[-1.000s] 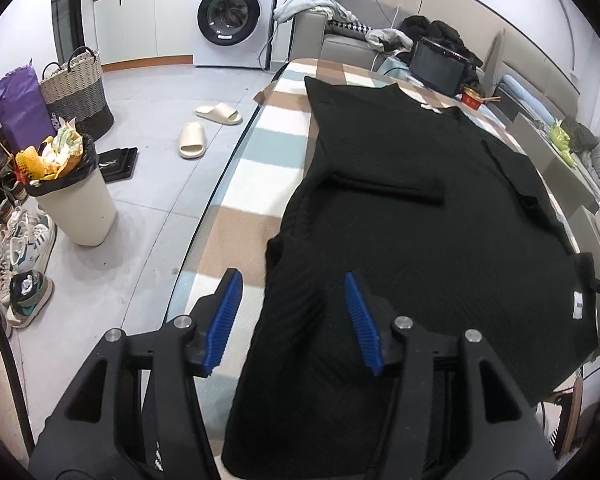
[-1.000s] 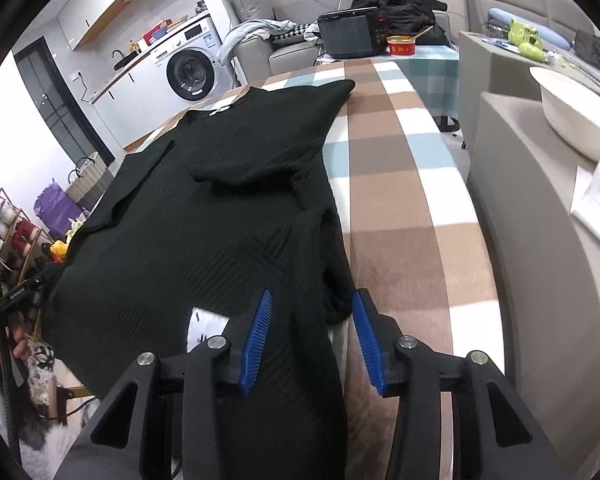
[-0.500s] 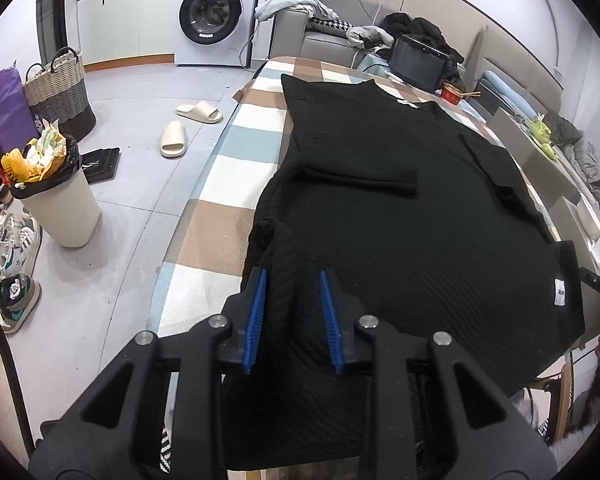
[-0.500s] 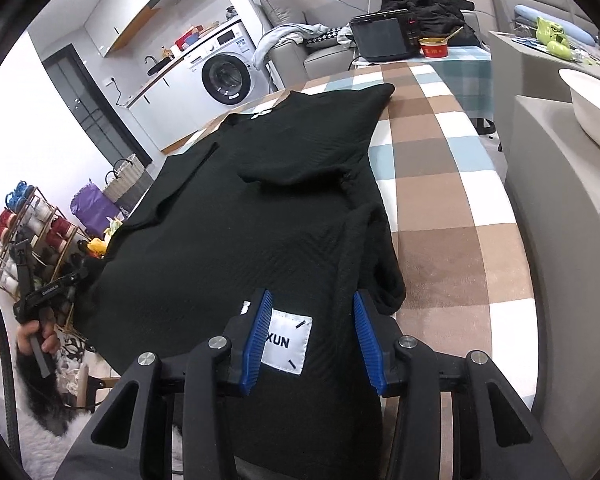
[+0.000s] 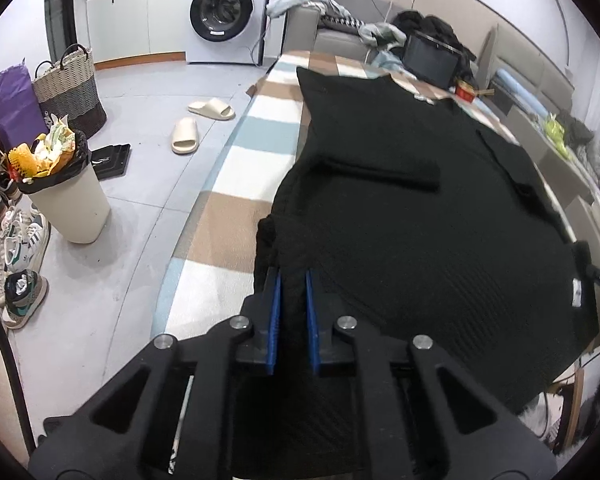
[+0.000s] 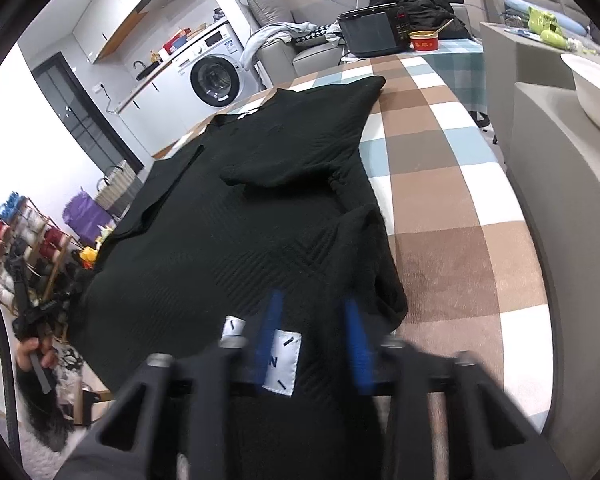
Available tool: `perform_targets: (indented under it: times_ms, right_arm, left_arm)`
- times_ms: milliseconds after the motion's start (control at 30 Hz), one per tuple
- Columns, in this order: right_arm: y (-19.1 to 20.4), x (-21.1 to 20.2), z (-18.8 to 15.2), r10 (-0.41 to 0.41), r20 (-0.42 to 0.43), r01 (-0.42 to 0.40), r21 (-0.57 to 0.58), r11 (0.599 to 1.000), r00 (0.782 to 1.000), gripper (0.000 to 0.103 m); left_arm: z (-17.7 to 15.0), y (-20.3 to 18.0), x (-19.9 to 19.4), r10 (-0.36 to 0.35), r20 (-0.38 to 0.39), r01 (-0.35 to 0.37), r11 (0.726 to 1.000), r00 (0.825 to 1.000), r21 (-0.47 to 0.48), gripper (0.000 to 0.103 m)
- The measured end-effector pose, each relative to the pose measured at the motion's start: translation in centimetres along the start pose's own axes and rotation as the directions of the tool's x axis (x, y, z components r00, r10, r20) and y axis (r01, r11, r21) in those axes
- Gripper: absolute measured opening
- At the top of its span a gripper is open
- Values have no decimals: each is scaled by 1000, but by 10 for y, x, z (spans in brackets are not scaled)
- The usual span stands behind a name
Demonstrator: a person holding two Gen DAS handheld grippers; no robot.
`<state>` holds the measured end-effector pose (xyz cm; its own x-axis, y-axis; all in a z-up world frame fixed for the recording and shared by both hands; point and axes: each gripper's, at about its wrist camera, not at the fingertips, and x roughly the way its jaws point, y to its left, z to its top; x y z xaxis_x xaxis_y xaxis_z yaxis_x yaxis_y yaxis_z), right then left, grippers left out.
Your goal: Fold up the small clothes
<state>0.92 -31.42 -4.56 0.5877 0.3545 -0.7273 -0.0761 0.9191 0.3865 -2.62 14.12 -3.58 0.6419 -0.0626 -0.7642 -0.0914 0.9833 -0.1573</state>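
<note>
1. Left wrist view: a black knit garment point(image 5: 412, 216) lies spread flat along a table point(image 5: 236, 184) covered in a brown, blue and white check cloth, its near hem at the table's near end.
2. The left gripper point(image 5: 293, 300) points steeply down at the garment's near left corner; its blue pads point(image 5: 275, 312) are closed tight on a raised fold of the black fabric.
3. Only this view takes in the floor to the left: a full cream waste bin point(image 5: 66, 200), two pale slippers point(image 5: 198, 126), a woven basket point(image 5: 66, 88) and sneakers point(image 5: 18, 256) along the wall.
4. Right wrist view: the right gripper point(image 6: 314, 336) angles down over the near right corner of the garment point(image 6: 260, 208). The frame is motion-blurred here; the blue pads point(image 6: 270, 332) look spread with cloth between them, yet the gripper is clamped on the fabric.
5. Only this view shows the white sewn labels point(image 6: 282, 362) on the hem beside the pads, and a grey ledge with a white basin point(image 6: 598, 96) along the table's right side.
6. At this view's lower left a person's hand point(image 6: 32, 354) grips the handle of the other gripper, below the table edge.
7. Both views share the washing machine point(image 5: 224, 12) and a sofa piled with clothes beyond the table's far end.
</note>
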Motion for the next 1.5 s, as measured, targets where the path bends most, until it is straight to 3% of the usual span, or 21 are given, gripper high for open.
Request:
perform_targets:
  times_ms: [233, 400, 567, 633, 733, 867, 967, 1133, 1233, 1300, 1333, 1367, 1500]
  right_arm:
    - [5, -27, 6, 18, 113, -16, -18, 1000, 993, 5]
    - [4, -48, 19, 43, 263, -50, 19, 999, 964, 5]
    - [4, -47, 41, 7, 340, -28, 58, 998, 940, 5]
    - [3, -38, 51, -43, 339, 17, 77, 997, 940, 5]
    - [-6, -20, 65, -53, 318, 16, 119, 993, 946, 5]
    - [-27, 17, 78, -78, 217, 35, 196, 980, 973, 6]
    - [-42, 31, 75, -32, 129, 1, 231, 973, 991, 12]
    - [-43, 24, 58, 9, 92, -28, 208, 978, 996, 25]
    - [-41, 14, 43, 41, 75, -55, 188, 981, 996, 29]
    - [-39, 9, 33, 58, 69, -69, 172, 983, 996, 37]
    - [-37, 7, 29, 66, 63, -76, 162, 984, 996, 38]
    - [-35, 4, 24, 66, 59, -74, 153, 985, 996, 38]
    - [-32, -4, 12, 73, 51, -79, 131, 988, 996, 39]
  left_arm:
    - [14, -2, -28, -33, 119, 35, 999, 992, -12, 5]
    - [30, -6, -47, -58, 199, 63, 998, 978, -17, 4]
    - [60, -12, -46, -85, 254, 94, 995, 963, -22, 4]
    - [76, -11, -36, -91, 265, 106, 993, 960, -43, 4]
    - [97, -8, -12, -99, 256, 122, 990, 962, -76, 4]
    - [112, 2, 23, -76, 226, 107, 986, 971, -129, 4]
    - [112, 11, 42, -86, 186, 118, 979, 979, -166, 4]
    - [97, 13, 52, -79, 135, 99, 985, 988, -143, 5]
    - [83, 11, 49, -56, 104, 69, 990, 993, -122, 18]
    - [70, 12, 43, -44, 88, 54, 992, 995, -115, 42]
    - [64, 13, 40, -38, 81, 47, 992, 996, -116, 48]
    - [58, 13, 37, -34, 75, 42, 993, 997, -114, 53]
    - [38, 17, 32, -22, 29, 25, 995, 999, -102, 54]
